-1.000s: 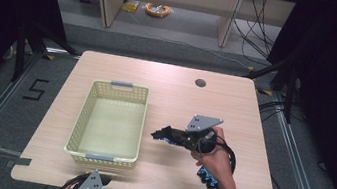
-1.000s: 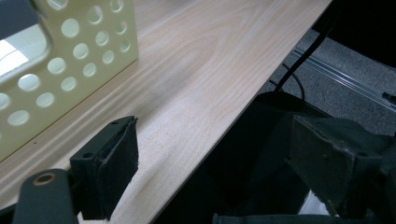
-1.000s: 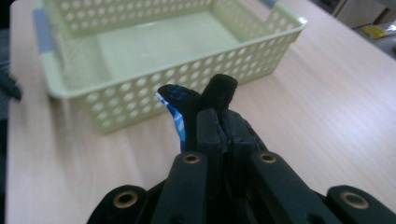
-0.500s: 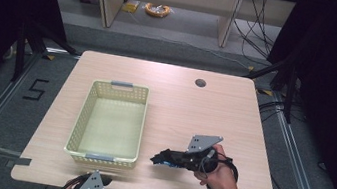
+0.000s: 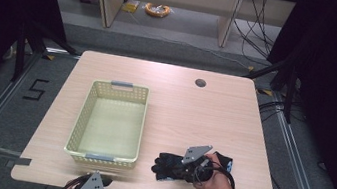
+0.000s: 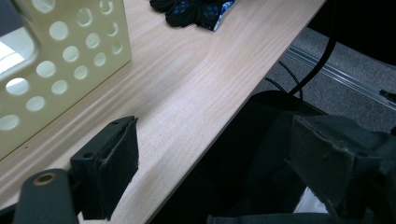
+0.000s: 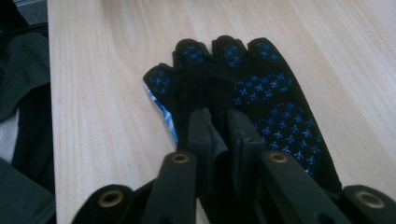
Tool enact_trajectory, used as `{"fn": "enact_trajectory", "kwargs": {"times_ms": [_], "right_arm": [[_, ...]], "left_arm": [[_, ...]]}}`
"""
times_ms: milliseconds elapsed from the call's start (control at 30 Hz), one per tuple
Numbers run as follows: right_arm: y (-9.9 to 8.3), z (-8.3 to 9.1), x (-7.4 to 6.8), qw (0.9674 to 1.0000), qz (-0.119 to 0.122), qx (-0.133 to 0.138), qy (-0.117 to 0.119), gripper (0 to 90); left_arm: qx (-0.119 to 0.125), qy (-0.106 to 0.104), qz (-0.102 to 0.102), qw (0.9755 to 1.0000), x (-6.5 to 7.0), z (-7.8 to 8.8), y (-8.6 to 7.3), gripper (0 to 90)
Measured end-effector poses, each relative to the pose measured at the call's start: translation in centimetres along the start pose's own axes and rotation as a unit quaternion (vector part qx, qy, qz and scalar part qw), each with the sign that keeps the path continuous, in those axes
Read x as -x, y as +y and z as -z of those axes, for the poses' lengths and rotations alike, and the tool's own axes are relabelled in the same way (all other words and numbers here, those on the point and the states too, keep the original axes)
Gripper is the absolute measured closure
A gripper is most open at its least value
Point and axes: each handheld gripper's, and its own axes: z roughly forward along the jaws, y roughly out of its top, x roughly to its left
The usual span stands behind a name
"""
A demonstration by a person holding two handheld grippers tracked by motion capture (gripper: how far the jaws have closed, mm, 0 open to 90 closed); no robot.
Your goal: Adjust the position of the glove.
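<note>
Glove set-down on a pale wooden surface (image 5: 194,113), seen from above and from both hand-held tools. Black fabric glove with a blue cross-shaped grip pattern (image 5: 160,164) lying flat near the front right part of the surface, palm side up, fingers pointing away from the right tool (image 5: 178,169). Well apart from the cream perforated plastic basket (image 5: 84,112), which stands to the left and holds nothing.

Right tool held low and nearly level in a person's hand (image 5: 216,185), reaching over the glove's cuff end. Jaws just opening, now a narrow slit apart, with a fold of the glove's palm fabric between them in the right gripper view (image 7: 219,121); pads seemingly no longer pinching the cloth, so the grip looks let go.

Left tool (image 5: 105,182) parked at the near edge of the surface, just in front of the basket's corner. Jaws spread wide, nothing between them, one pad over the wood and the other past the edge.

Step in hand, by the look of it: releasing the glove onto the surface. Next move likely calls for widening the right jaws enough to clear the fold, then drawing the tool back and up without dragging the cloth along or snagging a finger of the glove.
</note>
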Motion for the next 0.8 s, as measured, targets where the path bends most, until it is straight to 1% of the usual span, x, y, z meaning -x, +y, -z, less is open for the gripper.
{"fn": "enact_trajectory", "kwargs": {"times_ms": [33,67,100,133,167,200,233,267,300,333,367,400,433,467,533,600,633,667,700,733,767,800], "right_arm": [[0.0,0.1,-0.1,1.0000,-0.008,0.000,-0.005,71.3],[0.0,0.1,-0.1,1.0000,-0.008,0.000,-0.005,71.3],[0.0,0.4,-0.1,0.9996,-0.018,0.008,-0.018,65.5],[0.2,1.2,-0.1,0.9986,-0.038,0.019,-0.031,62.3],[0.3,1.8,-0.4,0.9967,-0.062,0.024,-0.047,60.8],[0.3,2.5,-0.1,0.9956,-0.059,0.033,-0.066,59.7],[0.3,2.5,-0.1,0.9956,-0.059,0.033,-0.066,59.7],[0.2,3.8,0.0,0.9925,-0.066,0.047,-0.091,59.4],[0.1,4.6,0.2,0.9923,-0.060,0.041,-0.100,59.3],[-0.2,5.2,0.2,0.9895,-0.068,0.043,-0.120,59.4],[-0.4,5.9,0.4,0.9883,-0.065,0.033,-0.134,59.5],[-0.8,6.4,0.5,0.9856,-0.068,0.032,-0.151,59.7],[-1.1,7.1,0.6,0.9839,-0.075,0.021,-0.161,60.0],[-1.6,7.6,0.8,0.9820,-0.079,0.019,-0.170,60.5],[-2.5,8.5,1.1,0.9787,-0.093,0.015,-0.183,62.5],[-3.5,9.1,1.4,0.9766,-0.100,0.009,-0.190,67.7],[-3.9,9.3,1.5,0.9760,-0.101,0.003,-0.192,69.4],[-4.3,9.4,1.6,0.9745,-0.105,0.004,-0.198,73.7],[-4.3,9.4,1.6,0.9745,-0.105,0.004,-0.198,73.7],[-5.2,9.7,1.7,0.9743,-0.108,-0.010,-0.198,81.1],[-5.4,9.7,1.7,0.9738,-0.108,-0.011,-0.200,85.8],[-5.7,9.7,1.7,0.9746,-0.107,-0.019,-0.196,88.3]], "left_arm": [[-0.012,0.004,-0.012,0.9998,-0.2,0.1,0.0,15.7],[-0.012,0.004,-0.012,0.9998,-0.2,0.1,0.0,15.6],[-0.011,0.003,-0.011,0.9999,-0.2,0.1,0.0,15.6],[-0.003,-0.004,0.001,1.0000,0.0,0.1,0.1,15.6],[0.001,-0.001,0.000,1.0000,0.0,0.0,0.0,15.7],[-0.013,0.004,-0.016,0.9998,-0.2,0.2,0.0,15.7],[-0.013,0.004,-0.016,0.9998,-0.2,0.2,0.0,15.6],[-0.012,0.004,-0.015,0.9998,-0.2,0.2,0.0,15.7],[0.004,-0.001,-0.003,1.0000,0.0,0.0,0.0,15.6],[0.001,-0.002,-0.009,1.0000,-0.2,0.0,0.1,15.7],[-0.003,0.003,-0.023,0.9997,-0.4,0.0,0.0,15.6],[-0.015,0.003,-0.032,0.9994,-0.5,0.2,0.1,15.6],[-0.016,0.001,-0.021,0.9996,-0.3,0.2,0.0,15.6],[-0.010,0.003,-0.005,0.9999,-0.1,0.0,0.0,15.6],[-0.001,0.001,-0.001,1.0000,0.0,0.0,0.0,15.7],[-0.014,0.006,-0.013,0.9998,-0.2,0.1,0.0,15.7],[-0.010,0.003,-0.022,0.9997,-0.3,0.1,0.1,15.7],[-0.001,0.005,-0.020,0.9998,-0.4,0.0,0.1,15.7],[-0.001,0.005,-0.020,0.9998,-0.4,0.0,0.1,15.7],[-0.004,0.005,-0.018,0.9998,-0.3,0.1,0.1,15.7],[-0.002,0.003,-0.013,0.9999,-0.2,0.0,0.0,15.7],[-0.008,0.004,-0.019,0.9998,-0.3,0.1,0.0,15.7]]}}
